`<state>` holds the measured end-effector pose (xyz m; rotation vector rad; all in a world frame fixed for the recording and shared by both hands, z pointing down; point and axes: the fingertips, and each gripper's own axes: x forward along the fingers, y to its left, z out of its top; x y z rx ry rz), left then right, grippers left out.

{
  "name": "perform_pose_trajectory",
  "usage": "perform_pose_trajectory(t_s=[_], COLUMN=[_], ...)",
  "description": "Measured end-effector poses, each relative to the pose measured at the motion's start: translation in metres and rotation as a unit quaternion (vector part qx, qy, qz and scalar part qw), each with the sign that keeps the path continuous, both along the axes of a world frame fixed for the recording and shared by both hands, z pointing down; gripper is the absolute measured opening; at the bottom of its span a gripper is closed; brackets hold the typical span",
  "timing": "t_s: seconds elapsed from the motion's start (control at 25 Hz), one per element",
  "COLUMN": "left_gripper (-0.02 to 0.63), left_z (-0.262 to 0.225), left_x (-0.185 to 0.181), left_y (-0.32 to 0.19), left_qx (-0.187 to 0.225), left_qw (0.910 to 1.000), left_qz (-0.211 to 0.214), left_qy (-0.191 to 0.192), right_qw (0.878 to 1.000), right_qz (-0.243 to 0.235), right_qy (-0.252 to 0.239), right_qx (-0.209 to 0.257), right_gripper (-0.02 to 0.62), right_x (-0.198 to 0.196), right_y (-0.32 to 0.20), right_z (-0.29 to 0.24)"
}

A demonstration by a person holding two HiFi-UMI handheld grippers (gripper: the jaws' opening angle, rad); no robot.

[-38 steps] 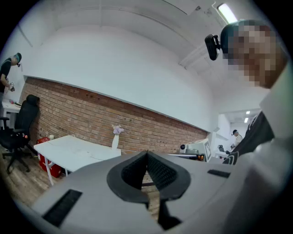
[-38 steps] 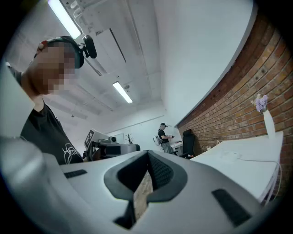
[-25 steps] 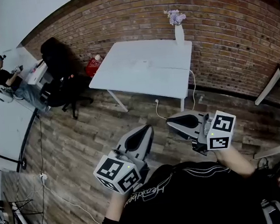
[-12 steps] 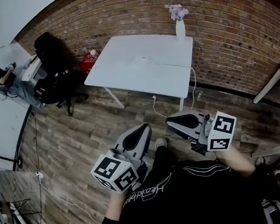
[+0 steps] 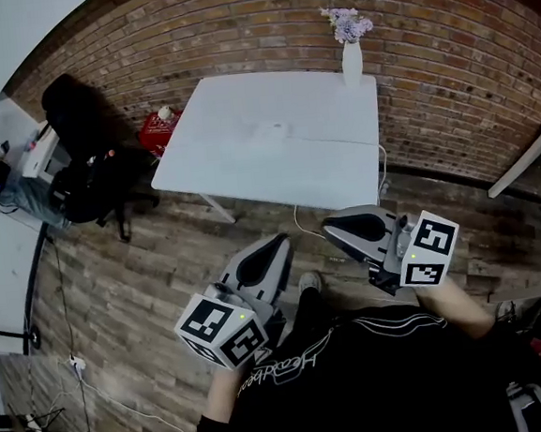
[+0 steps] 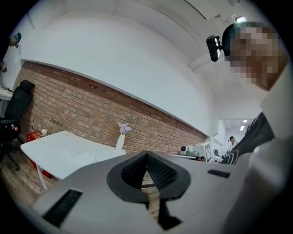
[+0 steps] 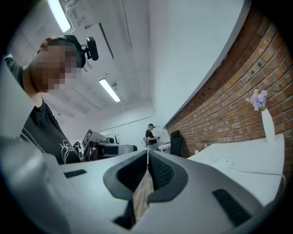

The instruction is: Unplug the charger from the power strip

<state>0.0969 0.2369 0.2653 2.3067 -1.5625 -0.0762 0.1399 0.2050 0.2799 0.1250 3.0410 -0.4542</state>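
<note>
Beside left tongs [image 5: 275, 250], unreadable shirt script [image 5: 289, 372]

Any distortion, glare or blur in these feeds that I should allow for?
Head view: heavy fisheye bend, dark corners, white table evenly lit and sharp. Left gripper view: the shut left gripper looms soft across the bottom. Right gripper view: ceiling light glares; right gripper likewise soft.
</note>
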Motion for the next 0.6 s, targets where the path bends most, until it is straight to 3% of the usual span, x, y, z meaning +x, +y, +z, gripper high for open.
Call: perform_pose_trajectory(t_s=[0.36, 0.6], left_gripper=[0.005, 0.005], left_z=[0.021, 0.042], left_x=[-0.116, -0.192], left_y=[-0.11, -0.163], left_qx=[-0.033, -0.054], left_qw=[0.9992, 0.9985], left_qz=[0.012, 0.0], left_qy=[0.021, 0.011], right_qw=[0.999, 0.997], right_qz=[0.008, 0.008], right_qy=[0.022, 0.051], right_qx=[-0.036, -0.056], right_gripper=[-0.003, -0.003], right_x=[-0.109, -0.176], right_y=[-0.1, -0.155], right_z=[0.011, 0.028])
